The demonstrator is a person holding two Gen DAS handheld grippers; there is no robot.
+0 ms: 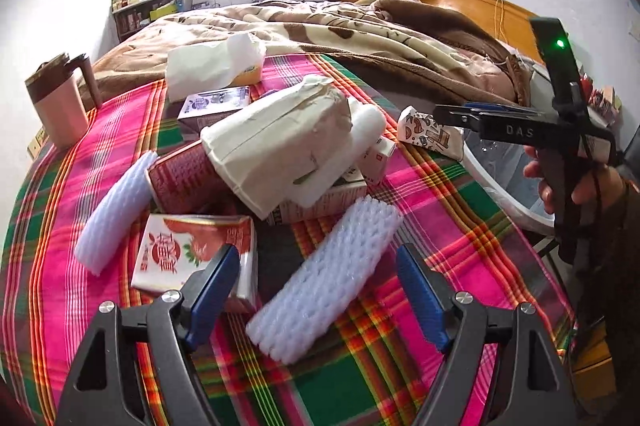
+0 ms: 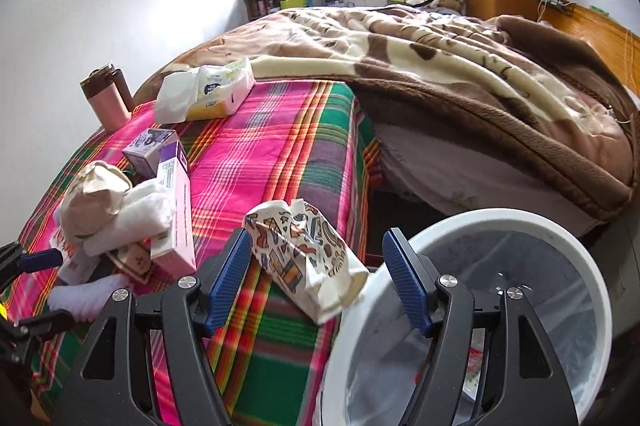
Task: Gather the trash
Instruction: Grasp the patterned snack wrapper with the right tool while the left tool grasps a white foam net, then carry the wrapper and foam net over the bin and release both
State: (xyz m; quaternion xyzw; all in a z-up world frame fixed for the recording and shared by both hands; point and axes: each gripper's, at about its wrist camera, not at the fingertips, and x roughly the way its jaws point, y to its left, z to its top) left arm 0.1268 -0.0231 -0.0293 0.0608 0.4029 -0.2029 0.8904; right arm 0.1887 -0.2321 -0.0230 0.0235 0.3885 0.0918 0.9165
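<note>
Paper, printed with doodles, forms the bag (image 2: 304,258) lying at the bed's (image 2: 280,161) edge beside the white bin (image 2: 600,290), framed by the wide-open, empty right gripper (image 2: 316,282). It should be gripped mid-body, then lifted clear. The left gripper (image 1: 318,300) is held open over a foam sleeve (image 1: 324,278). "DAS" can be read on the right gripper's body.

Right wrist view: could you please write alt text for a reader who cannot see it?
The open right gripper hangs over a patterned paper bag at the edge of a plaid cloth, with a white trash bin beside it. Boxes, crumpled paper and a pink mug lie farther left; a bed with a brown blanket is behind.
</note>
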